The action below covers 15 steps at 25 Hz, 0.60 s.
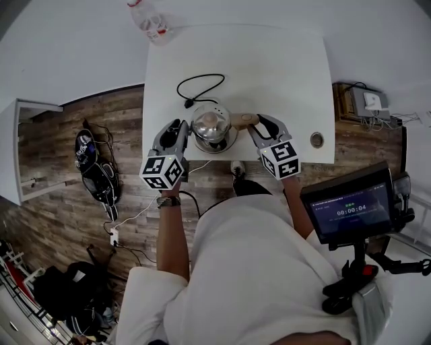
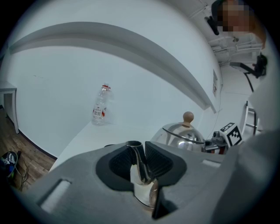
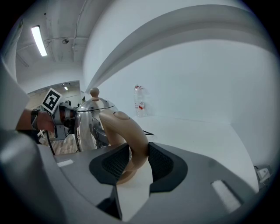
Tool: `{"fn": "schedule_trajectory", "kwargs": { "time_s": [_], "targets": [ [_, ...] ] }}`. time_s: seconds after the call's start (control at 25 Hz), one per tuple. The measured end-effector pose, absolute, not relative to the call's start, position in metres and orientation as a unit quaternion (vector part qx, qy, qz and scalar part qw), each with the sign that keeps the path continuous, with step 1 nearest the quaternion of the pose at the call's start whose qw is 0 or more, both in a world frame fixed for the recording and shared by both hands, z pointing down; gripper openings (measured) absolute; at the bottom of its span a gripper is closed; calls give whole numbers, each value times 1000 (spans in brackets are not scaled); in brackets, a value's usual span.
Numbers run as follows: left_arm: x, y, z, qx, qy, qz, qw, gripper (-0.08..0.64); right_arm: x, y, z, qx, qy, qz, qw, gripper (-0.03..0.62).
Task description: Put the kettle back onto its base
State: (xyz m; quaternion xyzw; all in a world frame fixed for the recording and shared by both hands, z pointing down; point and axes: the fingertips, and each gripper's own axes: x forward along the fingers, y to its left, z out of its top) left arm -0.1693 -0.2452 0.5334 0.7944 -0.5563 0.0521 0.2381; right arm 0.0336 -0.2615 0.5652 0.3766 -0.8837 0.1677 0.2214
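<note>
A shiny steel kettle (image 1: 211,124) with a tan handle (image 1: 243,120) stands near the white table's (image 1: 283,74) front edge, over a dark round base (image 1: 227,143); I cannot tell whether it rests on it. My left gripper (image 1: 183,128) is shut on the kettle's spout (image 2: 139,162), which sits between its pads. My right gripper (image 1: 259,122) is shut on the curved handle (image 3: 127,131). The lid knob (image 2: 188,117) shows above the kettle's dome. A black cord (image 1: 199,87) loops on the table behind the kettle.
A clear plastic bottle (image 1: 149,20) stands at the table's far left corner, also seen from the left gripper (image 2: 101,106) and the right one (image 3: 140,101). A monitor on a stand (image 1: 353,209) is at my right. Bags and cables lie on the wooden floor (image 1: 94,168).
</note>
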Motion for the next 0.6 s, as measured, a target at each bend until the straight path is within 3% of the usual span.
{"fn": "schedule_trajectory", "kwargs": {
  "time_s": [0.6],
  "targets": [
    [-169, -247, 535, 794, -556, 44, 240, 84, 35, -261, 568, 381, -882, 170, 219, 138]
  ]
}}
